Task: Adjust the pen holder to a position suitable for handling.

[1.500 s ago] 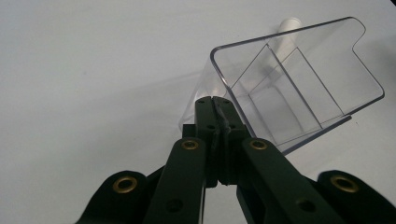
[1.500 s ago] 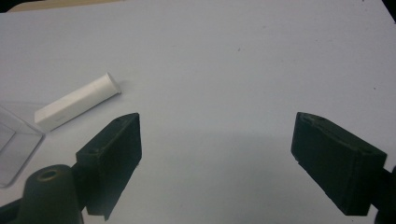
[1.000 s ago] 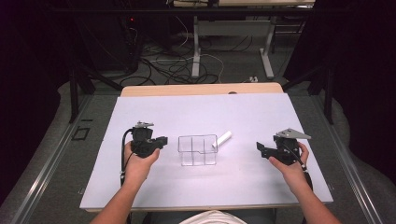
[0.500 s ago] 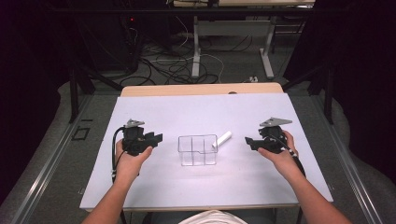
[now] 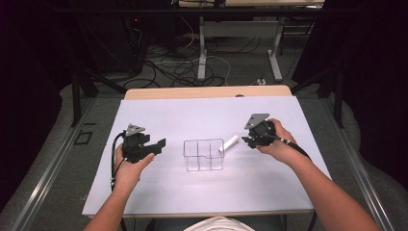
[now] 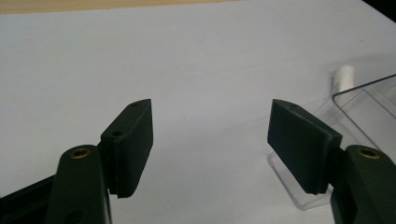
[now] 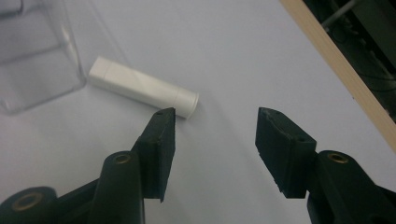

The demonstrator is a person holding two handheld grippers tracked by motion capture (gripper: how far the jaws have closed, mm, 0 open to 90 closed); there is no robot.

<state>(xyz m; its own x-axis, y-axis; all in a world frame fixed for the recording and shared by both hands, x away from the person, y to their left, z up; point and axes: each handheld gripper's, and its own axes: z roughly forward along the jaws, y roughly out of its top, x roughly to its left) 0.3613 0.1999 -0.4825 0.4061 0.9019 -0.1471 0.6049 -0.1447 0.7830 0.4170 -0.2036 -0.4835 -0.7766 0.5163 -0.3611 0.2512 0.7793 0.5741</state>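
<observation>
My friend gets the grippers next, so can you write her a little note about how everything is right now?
Left gripper: open, holding nothing, left of the clear divided box.
Right gripper: open, holding nothing, close to the white tube.
The tube lies flat on the white table, by the box's right side; whether it touches the box is unclear.
Done: nothing picked up yet.
Left: probably grab the tube, maybe to put it in the box.

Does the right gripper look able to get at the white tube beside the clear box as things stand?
Probably yes. The right gripper has its jaws apart, close to the near end of the white tube, which lies flat on the table, outside the clear box. Nothing lies between them.
</observation>
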